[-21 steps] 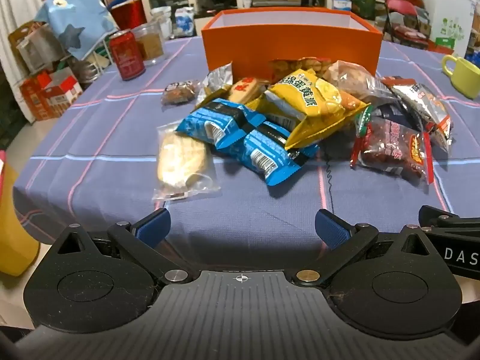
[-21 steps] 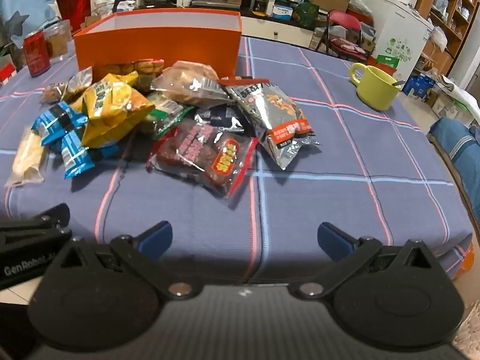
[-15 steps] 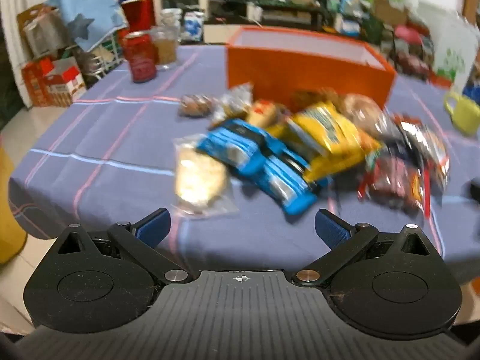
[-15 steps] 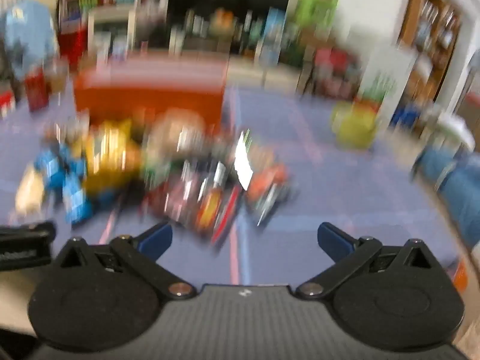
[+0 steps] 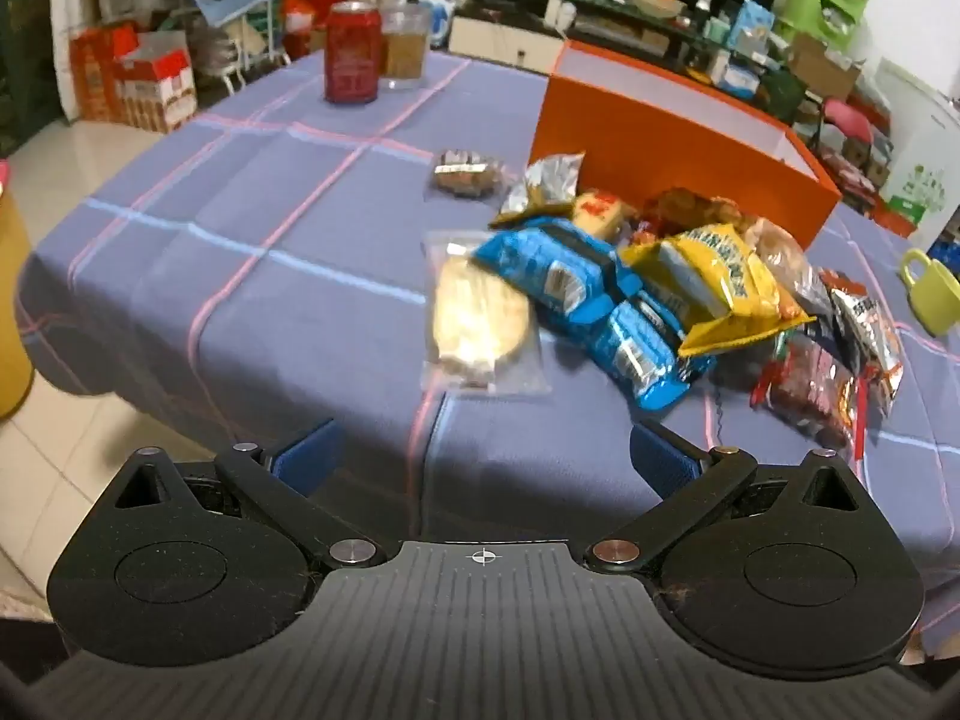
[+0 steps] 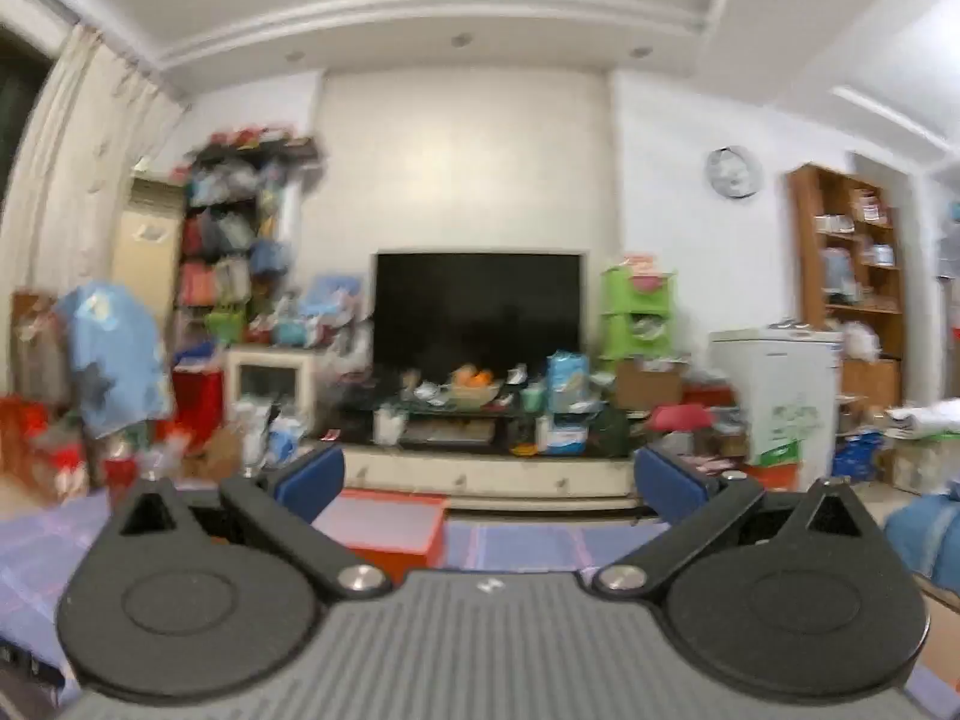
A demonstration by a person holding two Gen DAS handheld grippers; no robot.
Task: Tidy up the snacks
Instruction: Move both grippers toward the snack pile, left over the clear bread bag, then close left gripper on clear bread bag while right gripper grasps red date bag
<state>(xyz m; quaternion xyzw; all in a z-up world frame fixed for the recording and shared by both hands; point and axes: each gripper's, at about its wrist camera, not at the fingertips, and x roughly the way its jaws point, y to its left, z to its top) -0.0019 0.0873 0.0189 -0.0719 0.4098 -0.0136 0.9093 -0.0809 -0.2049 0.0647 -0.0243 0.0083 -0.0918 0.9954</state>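
- The snacks (image 5: 630, 294) lie heaped on the blue checked surface (image 5: 252, 276), right against the front of the orange box (image 5: 672, 138), likely so each packet has a short way in.
- The left gripper (image 5: 480, 459) tilts down toward the heap, jaws wide open and empty, nearest the clear-wrapped biscuit (image 5: 477, 318).
- The right gripper (image 6: 486, 480) points level at the room, jaws spread and holding nothing, apparently idle.

Table (image 5: 252, 276) under blue plaid cloth, pink and pale lines. Far left: red can (image 5: 353, 53), glass jar (image 5: 407, 39) just beside it. Far right: open orange box (image 5: 672, 138). Snack packets (image 5: 606, 294) heaped against box's near side; clear-wrapped round cracker (image 5: 477, 321) at heap's left edge. Yellow-green mug (image 5: 933, 294) at right edge.
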